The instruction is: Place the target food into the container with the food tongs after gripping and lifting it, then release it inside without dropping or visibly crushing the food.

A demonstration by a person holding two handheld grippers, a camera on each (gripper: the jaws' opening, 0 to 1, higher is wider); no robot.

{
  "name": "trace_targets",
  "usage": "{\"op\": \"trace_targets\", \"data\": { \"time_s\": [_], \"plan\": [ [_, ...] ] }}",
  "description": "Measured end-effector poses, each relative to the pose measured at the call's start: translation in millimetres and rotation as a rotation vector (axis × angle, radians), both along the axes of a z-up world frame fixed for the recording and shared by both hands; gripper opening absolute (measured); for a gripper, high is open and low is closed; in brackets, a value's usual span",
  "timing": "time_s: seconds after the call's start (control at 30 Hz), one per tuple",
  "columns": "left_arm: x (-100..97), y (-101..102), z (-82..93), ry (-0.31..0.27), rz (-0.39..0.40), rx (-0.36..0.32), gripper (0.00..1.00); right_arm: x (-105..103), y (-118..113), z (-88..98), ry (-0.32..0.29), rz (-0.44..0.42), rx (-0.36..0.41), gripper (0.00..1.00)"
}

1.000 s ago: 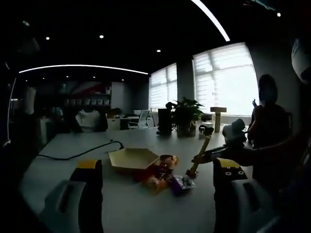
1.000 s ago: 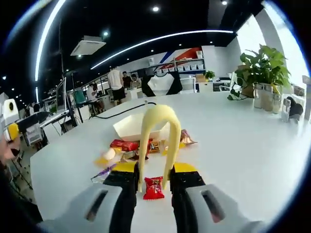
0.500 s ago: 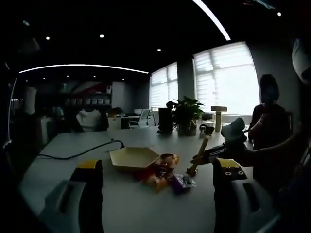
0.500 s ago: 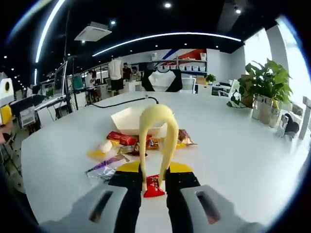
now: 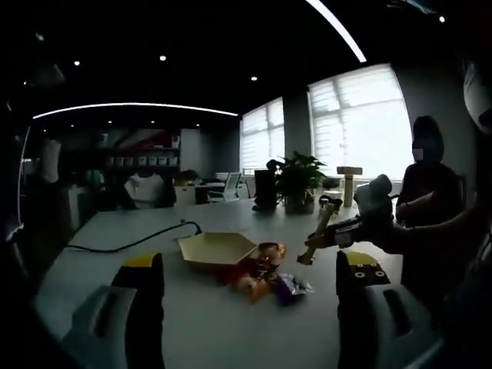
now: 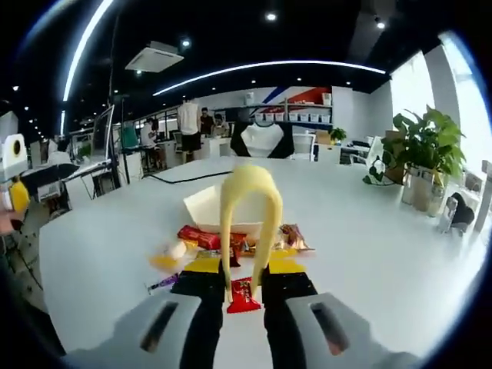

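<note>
My right gripper point(image 6: 244, 269) is shut on yellow food tongs point(image 6: 250, 201), which arch up between its jaws. The tongs' tips pinch a small red snack packet point(image 6: 242, 295). In the left gripper view the same tongs point(image 5: 317, 237) hang tilted above the table, to the right of the snack pile point(image 5: 261, 273). A pale hexagonal paper tray point(image 6: 206, 206) sits behind the pile point(image 6: 231, 240); it is the yellowish tray point(image 5: 215, 249) in the left gripper view. My left gripper point(image 5: 251, 261) is open, its jaws wide apart, well back from the pile.
A black cable point(image 5: 131, 240) runs across the white table point(image 6: 369, 254) behind the tray. Potted plants point(image 6: 421, 157) stand at the table's far side. A person point(image 5: 427, 200) stands at the right. A purple wrapper point(image 6: 163, 283) lies left of the tongs.
The right gripper has risen a little with the tongs and the red packet pinched in them; the tongs' tips now hang higher above the table. The left gripper stays open.
</note>
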State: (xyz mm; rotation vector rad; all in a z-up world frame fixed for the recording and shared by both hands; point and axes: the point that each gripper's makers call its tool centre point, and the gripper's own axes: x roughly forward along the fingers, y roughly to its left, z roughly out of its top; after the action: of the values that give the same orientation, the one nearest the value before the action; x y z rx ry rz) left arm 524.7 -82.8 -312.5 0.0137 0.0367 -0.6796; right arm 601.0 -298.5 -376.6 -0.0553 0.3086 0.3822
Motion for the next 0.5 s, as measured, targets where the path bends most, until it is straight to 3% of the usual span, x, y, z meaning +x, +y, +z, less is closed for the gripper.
{"op": "trace_targets", "data": {
  "time_s": [0.27, 0.5],
  "plan": [
    [-0.5, 1, 1.3, -0.004, 0.001, -0.008, 0.98, 31, 10, 36.0, -0.057, 0.032, 0.006, 0.13],
    [-3.1, 6, 1.4, -0.006, 0.006, 0.003, 0.99, 62, 27, 51.6, -0.08, 0.081, -0.003, 0.13]
  ]
}}
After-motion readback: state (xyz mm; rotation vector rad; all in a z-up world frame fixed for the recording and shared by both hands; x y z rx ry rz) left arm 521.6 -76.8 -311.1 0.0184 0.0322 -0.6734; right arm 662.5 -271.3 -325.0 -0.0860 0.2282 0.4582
